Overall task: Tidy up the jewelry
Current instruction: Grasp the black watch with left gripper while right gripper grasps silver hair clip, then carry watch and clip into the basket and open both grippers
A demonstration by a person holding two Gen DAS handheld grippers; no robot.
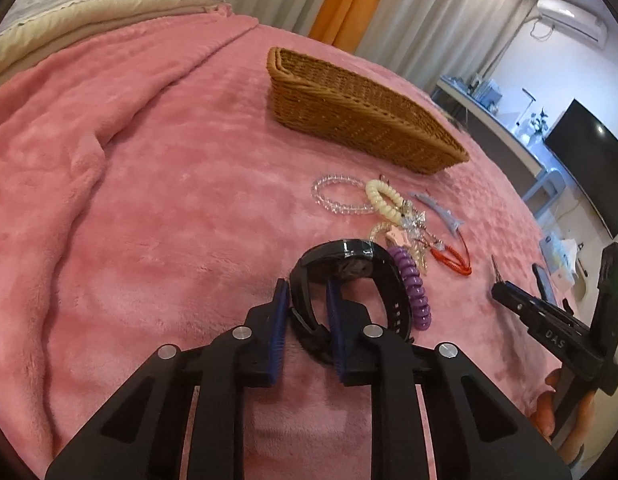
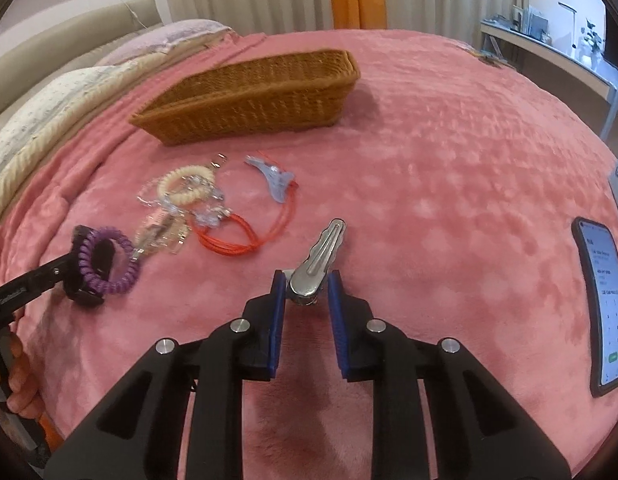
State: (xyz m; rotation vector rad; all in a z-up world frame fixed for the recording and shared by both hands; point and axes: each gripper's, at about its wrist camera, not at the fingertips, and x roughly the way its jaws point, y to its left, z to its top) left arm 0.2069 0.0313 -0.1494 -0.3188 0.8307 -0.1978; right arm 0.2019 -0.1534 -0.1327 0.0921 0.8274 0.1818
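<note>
My left gripper [image 1: 307,292] is shut on the strap of a black watch [image 1: 341,258], next to a purple spiral hair tie [image 1: 415,286]. My right gripper [image 2: 307,280] is shut on the end of a silver hair clip [image 2: 319,254], which points forward over the blanket. A brown wicker basket [image 1: 349,120] stands behind the jewelry pile; it also shows in the right wrist view [image 2: 253,92]. The pile holds a clear bead bracelet [image 1: 333,196], a cream spiral tie [image 1: 383,200], a blue clip [image 2: 275,178] and a red cord [image 2: 245,236].
Everything lies on a pink fleece blanket [image 1: 149,200] over a bed, with pillows [image 2: 41,112] at the head. A phone [image 2: 603,308] with its screen lit lies to the right. A desk [image 2: 549,52] and a dark screen [image 1: 589,160] stand beyond the bed.
</note>
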